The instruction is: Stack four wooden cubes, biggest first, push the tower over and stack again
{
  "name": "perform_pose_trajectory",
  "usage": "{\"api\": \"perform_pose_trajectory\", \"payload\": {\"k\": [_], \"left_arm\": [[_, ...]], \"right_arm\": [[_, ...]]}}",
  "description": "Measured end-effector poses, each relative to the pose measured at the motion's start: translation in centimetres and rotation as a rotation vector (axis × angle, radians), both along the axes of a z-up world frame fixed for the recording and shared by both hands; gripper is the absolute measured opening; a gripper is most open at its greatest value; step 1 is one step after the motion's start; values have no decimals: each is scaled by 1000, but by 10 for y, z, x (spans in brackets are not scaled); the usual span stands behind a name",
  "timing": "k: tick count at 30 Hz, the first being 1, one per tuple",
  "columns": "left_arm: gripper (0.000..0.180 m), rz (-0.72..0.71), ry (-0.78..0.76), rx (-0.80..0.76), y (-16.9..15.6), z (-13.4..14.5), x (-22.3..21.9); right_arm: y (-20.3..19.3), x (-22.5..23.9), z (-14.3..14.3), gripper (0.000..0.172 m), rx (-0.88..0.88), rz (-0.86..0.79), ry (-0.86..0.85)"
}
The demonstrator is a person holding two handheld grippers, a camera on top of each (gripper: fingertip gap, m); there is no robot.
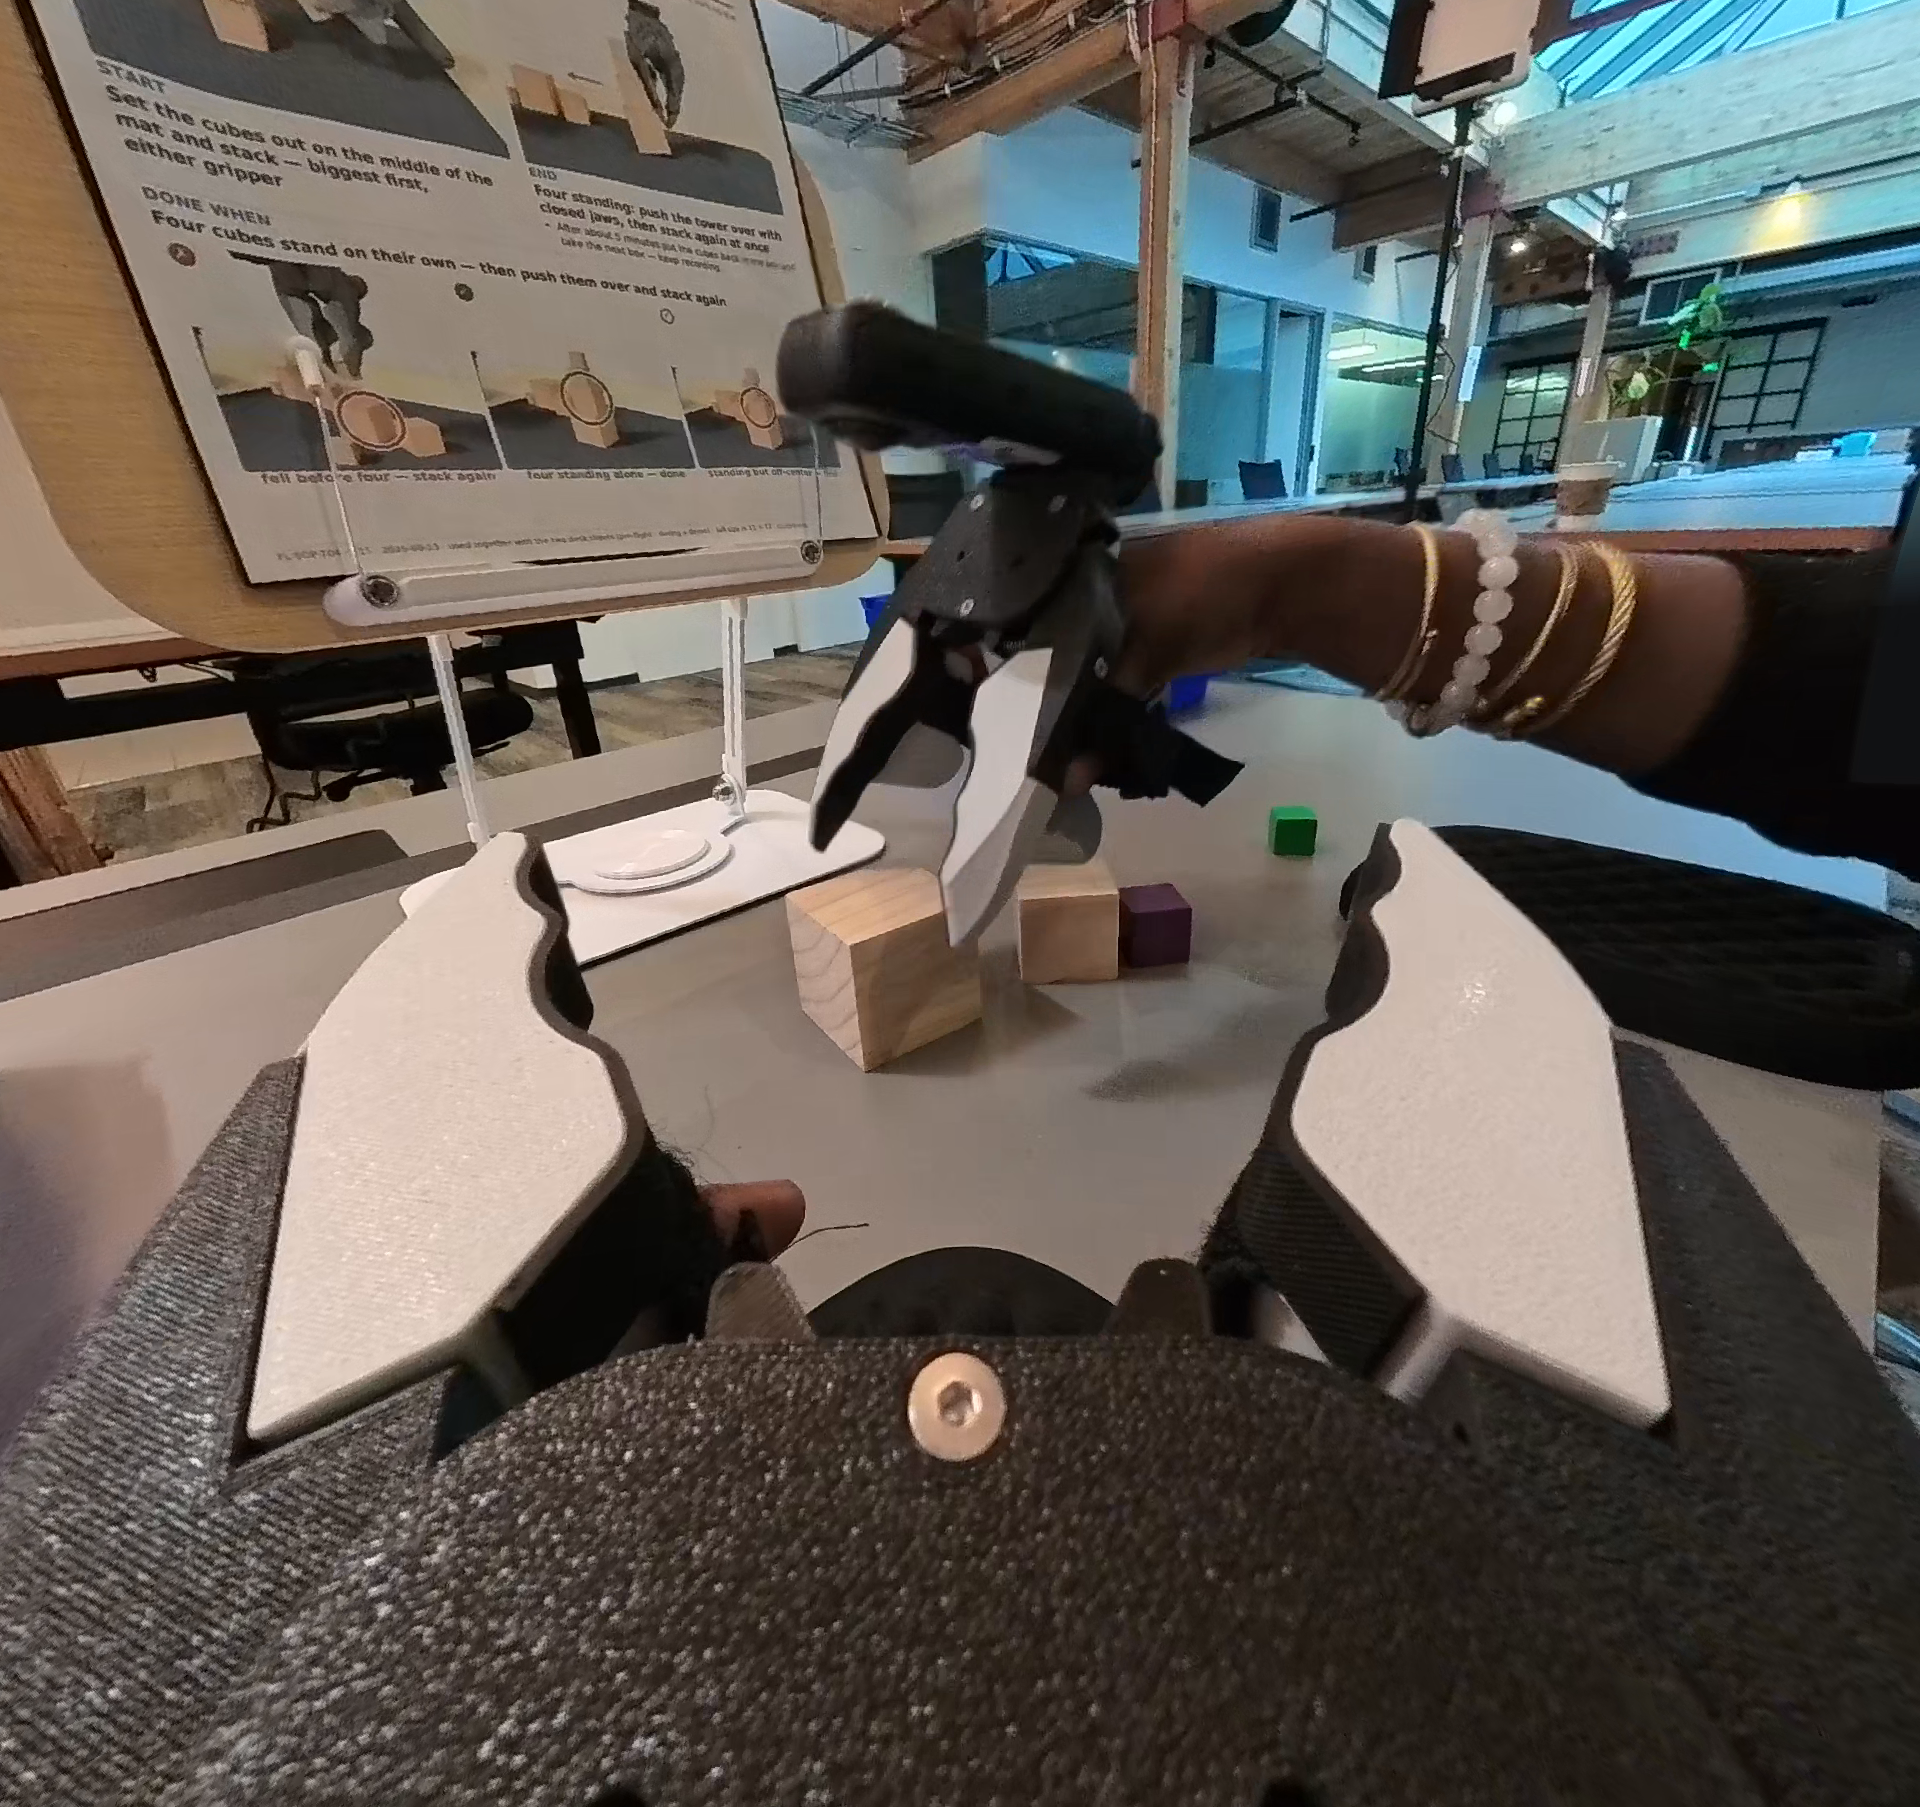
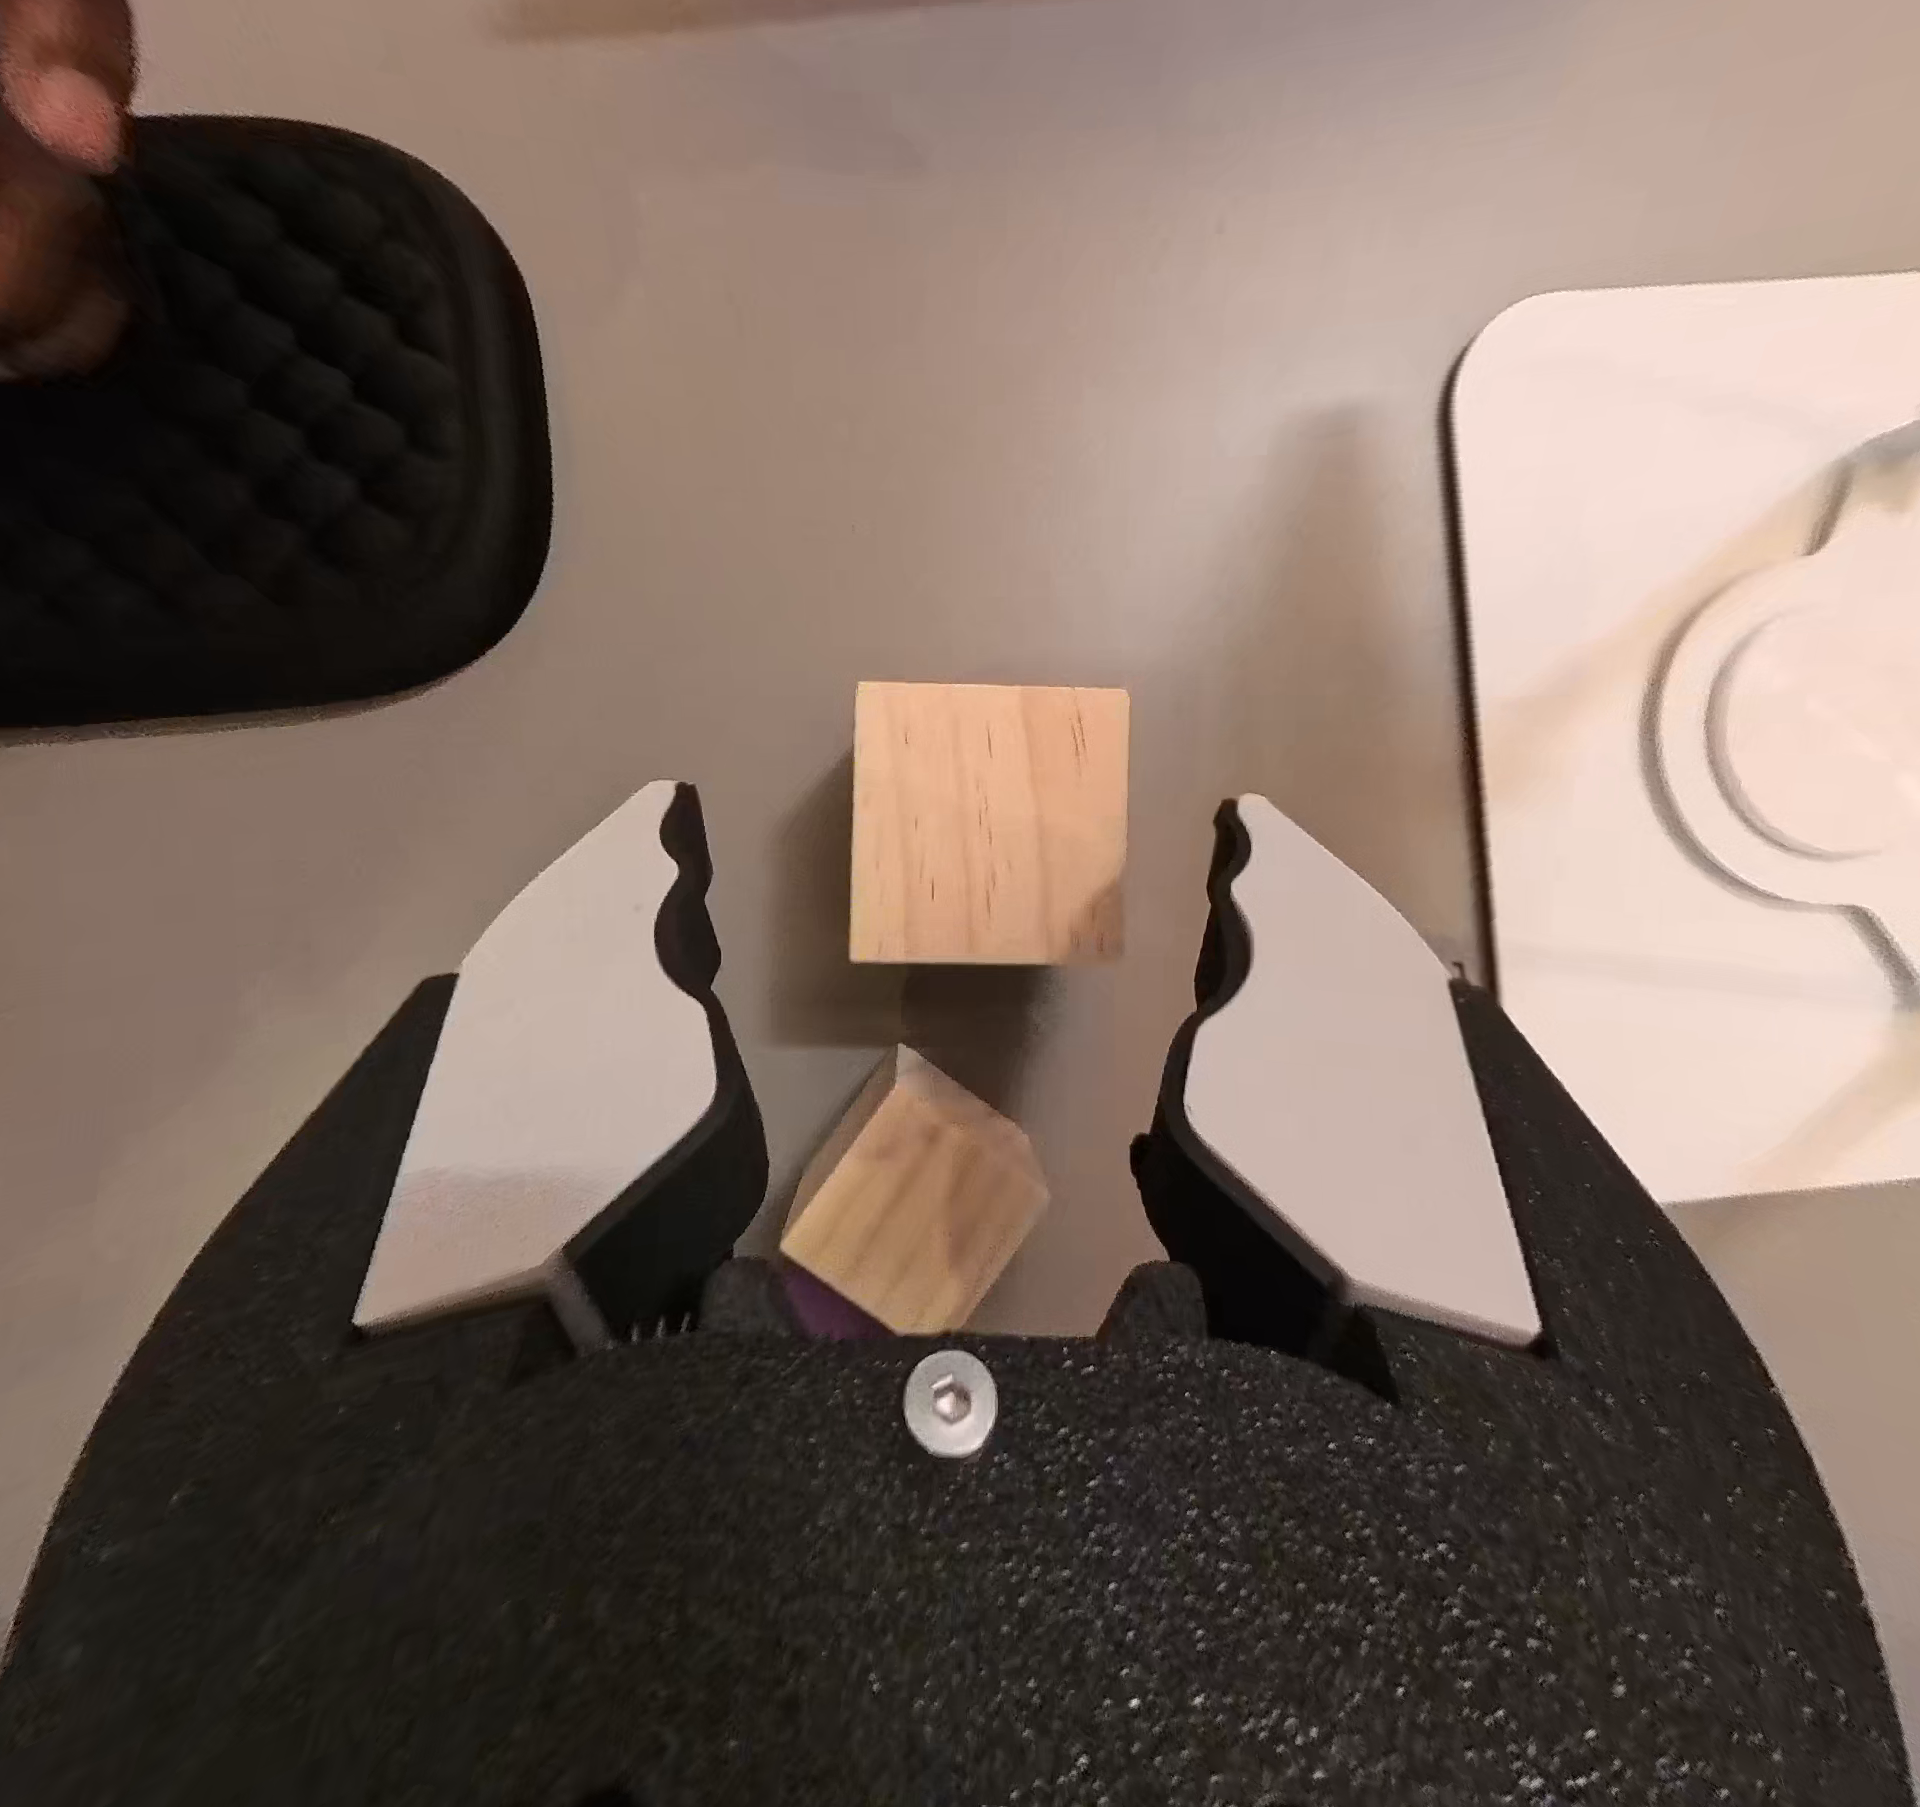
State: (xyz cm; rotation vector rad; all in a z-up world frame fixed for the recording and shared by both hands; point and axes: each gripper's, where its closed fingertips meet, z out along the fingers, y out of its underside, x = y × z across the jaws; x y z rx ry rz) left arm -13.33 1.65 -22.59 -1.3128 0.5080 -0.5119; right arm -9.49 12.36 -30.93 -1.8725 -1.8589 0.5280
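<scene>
Large wooden cube sits flat on the grey table, dead centre in your right wrist view, just ahead of the fingertips. It looks like solid, stiff softwood: probably light, with smooth faces that could slip a little but nothing fragile. Best hold, I'd judge, is square on two opposite side faces, mid-height, pads flat to the faces.

Your right gripper hangs above it, pointing down, jaws spread wider than the cube, clear gap on both sides, nothing gripped. From the left wrist view one white finger dips between the large cube and its neighbour.

At 6 o'clock from the large cube: a smaller wooden cube, turned at an angle, close but apart. A purple cube touches or nearly touches that one on its far side. A green cube stands well apart, alone.

At 3 o'clock: white stand base, carrying an instruction sheet. At 10 o'clock: black padded case.

Your left gripper is held back, jaws very wide, empty, pointing at the cubes from well apart.
</scene>
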Motion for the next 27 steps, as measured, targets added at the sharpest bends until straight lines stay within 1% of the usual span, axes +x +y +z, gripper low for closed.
{"api": "perform_pose_trajectory", "payload": {"k": [3, 6, 17, 27], "left_arm": [[138, -4, -9, -4, 0, 0, -1], [138, -6, -18, -7, 0, 1, -2], [138, -6, -15, -8, 1, 0, -1], [137, -11, -20, -10, 1, 0, -1]], "right_arm": [[-1, -3, -11, 90, -16, 8, -47], [-3, -4, -18, 85, -31, 22, -85], [6, -6, -26, 60, 0, 9, -157], [7, -4, -23, 59, 0, 38, -142]]}}
